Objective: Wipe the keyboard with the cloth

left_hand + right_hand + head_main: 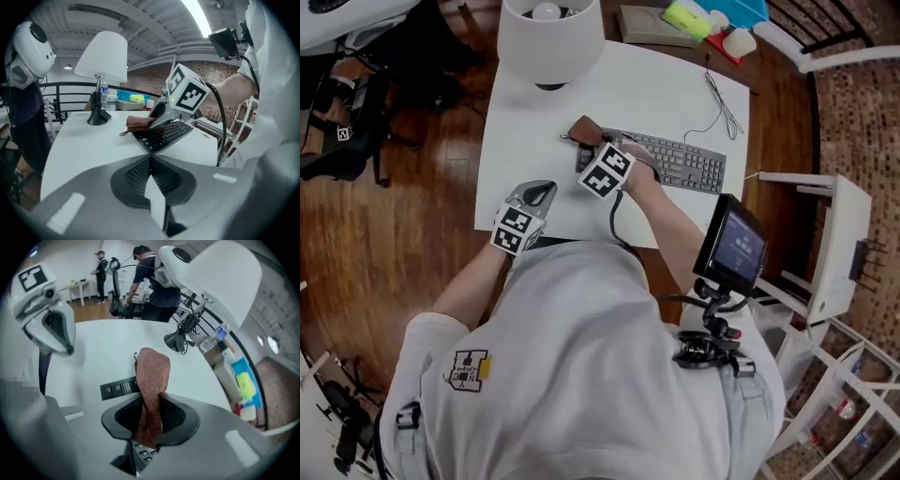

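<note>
A black keyboard [680,164] lies across the white table [656,94]. My right gripper [584,142] hangs over the keyboard's left end, shut on a brown cloth [584,129]. In the right gripper view the cloth [152,376] runs up between the jaws and drapes forward over the keyboard's end keys [119,387]. My left gripper [544,189] hovers at the table's front left, apart from the keyboard, its jaws shut on nothing. From the left gripper view the right gripper [157,123] and the cloth [138,123] sit at the keyboard's [164,136] near end.
A white lamp [551,37] stands at the table's back left, its base [97,117] behind the keyboard. A thin cable [722,103] trails at the back right. A small screen [731,244] hangs by the person's right side, and white shelving [839,244] stands further right.
</note>
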The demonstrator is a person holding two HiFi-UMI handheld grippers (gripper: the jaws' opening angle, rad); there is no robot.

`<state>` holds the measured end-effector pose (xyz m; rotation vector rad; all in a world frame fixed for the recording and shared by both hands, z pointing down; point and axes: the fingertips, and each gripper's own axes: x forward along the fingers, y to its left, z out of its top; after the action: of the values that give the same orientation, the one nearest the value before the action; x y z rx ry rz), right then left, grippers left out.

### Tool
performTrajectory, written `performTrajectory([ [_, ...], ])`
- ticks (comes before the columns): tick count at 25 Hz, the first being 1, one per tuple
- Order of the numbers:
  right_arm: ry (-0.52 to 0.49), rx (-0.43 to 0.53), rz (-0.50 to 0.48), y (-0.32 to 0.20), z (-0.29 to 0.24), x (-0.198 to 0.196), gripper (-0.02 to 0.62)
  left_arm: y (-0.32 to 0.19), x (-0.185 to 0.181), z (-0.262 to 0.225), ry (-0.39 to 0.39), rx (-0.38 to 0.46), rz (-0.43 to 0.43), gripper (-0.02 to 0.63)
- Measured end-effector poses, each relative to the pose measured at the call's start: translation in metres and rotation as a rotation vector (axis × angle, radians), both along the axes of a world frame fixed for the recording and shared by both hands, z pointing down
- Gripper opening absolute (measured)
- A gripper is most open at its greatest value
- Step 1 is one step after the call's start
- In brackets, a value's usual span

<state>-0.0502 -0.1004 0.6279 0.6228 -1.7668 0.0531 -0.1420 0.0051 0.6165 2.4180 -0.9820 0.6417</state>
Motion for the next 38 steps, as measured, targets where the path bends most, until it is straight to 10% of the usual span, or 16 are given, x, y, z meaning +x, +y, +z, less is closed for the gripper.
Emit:
performTrajectory([
  [4,-0.34,-0.249,0.374,0.006,0.006,-0.023,0.089,-0.006,0.006,-0.008,0.014,-0.005,-0.068,0.0],
  [7,-0.403,-0.256,0.456,0.001,0.009,-0.025,0.087,-0.007,0.012,-0.005,0.007,-0.017,-0.078,0.0],
  [18,0.031,0.036,-0.096,-0.006,0.014,-0.022,0.087,-0.008,0.031,0.003,-0.027,-0.027,-0.031,0.0],
  [38,0.152,-0.013,0.287,-0.001,0.013,0.24,0.087,-0.035,0.069,0.017,-0.1,-0.042,-0.016,0.0],
])
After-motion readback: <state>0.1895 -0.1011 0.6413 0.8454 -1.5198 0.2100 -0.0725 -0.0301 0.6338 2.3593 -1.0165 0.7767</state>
